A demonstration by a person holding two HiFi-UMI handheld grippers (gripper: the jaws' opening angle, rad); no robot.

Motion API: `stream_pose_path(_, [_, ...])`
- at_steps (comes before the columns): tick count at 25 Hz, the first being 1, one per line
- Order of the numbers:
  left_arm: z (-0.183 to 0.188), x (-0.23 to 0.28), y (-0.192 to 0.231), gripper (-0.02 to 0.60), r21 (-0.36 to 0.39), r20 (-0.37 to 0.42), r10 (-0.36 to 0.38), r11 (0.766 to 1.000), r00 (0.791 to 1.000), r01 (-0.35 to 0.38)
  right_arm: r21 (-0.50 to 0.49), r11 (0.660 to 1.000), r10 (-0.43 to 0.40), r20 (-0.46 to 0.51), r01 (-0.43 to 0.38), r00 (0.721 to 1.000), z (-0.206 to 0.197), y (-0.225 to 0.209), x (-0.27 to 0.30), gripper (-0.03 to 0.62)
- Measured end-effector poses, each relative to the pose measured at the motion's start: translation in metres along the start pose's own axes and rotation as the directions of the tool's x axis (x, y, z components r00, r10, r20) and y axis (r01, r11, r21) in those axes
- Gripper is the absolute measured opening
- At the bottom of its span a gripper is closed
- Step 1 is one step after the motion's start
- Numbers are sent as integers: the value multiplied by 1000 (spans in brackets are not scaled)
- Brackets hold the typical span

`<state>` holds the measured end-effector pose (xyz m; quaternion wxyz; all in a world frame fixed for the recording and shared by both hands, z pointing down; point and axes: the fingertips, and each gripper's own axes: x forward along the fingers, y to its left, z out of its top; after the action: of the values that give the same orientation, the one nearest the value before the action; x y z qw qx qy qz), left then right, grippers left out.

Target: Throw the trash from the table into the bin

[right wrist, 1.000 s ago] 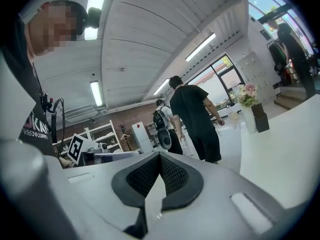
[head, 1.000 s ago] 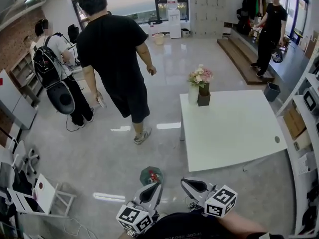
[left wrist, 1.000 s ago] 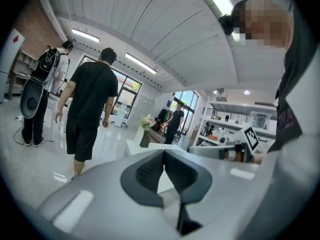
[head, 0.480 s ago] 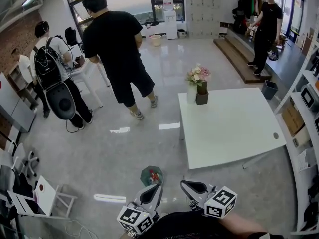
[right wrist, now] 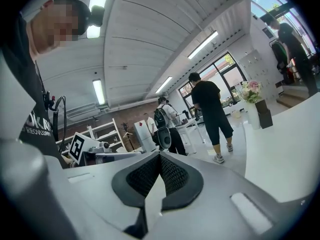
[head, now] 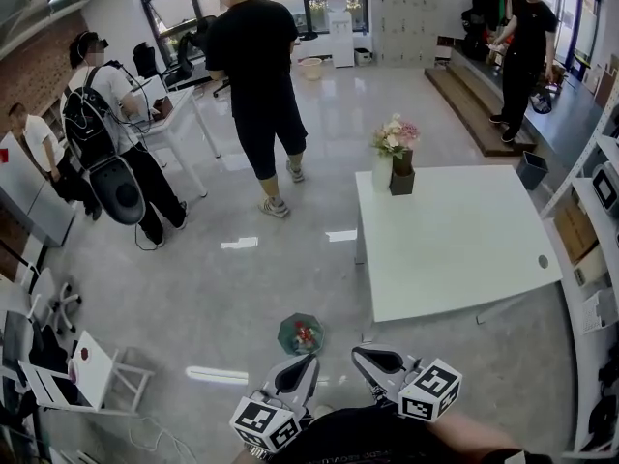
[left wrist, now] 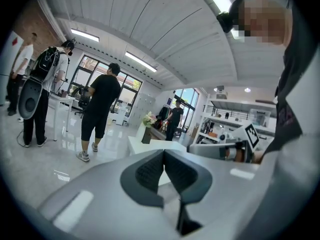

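The left gripper [left wrist: 163, 154] and right gripper [right wrist: 160, 156] are both clenched on nothing, pads meeting, held side by side low in the head view. Each marker cube bears black-and-white squares, and the shirt print in the right gripper view is cut off. The bin [head: 283, 334], with something red inside, stands on the floor just ahead of the left gripper. The white table [head: 464, 249] has its near-left corner close ahead of the right gripper and carries flowers [head: 395, 135] at its far-left corner. Open grey floor [head: 193, 288] lies to the left.
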<state>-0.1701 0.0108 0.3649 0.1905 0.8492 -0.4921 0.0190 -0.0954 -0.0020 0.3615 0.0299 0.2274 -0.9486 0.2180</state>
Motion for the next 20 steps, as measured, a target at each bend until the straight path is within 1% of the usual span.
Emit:
stream_pose_path(11, [-1,5,0,8,13,-11,1,1000,1000,-1,9,1000,15,-3,-15,1000,0,-4,4,-3])
stream_pose_path(20, [-4,7,-2,8,12,-2,15,1000,1000,-15,8,1000,25,-5,-25,1000,-4,-7,1,-3])
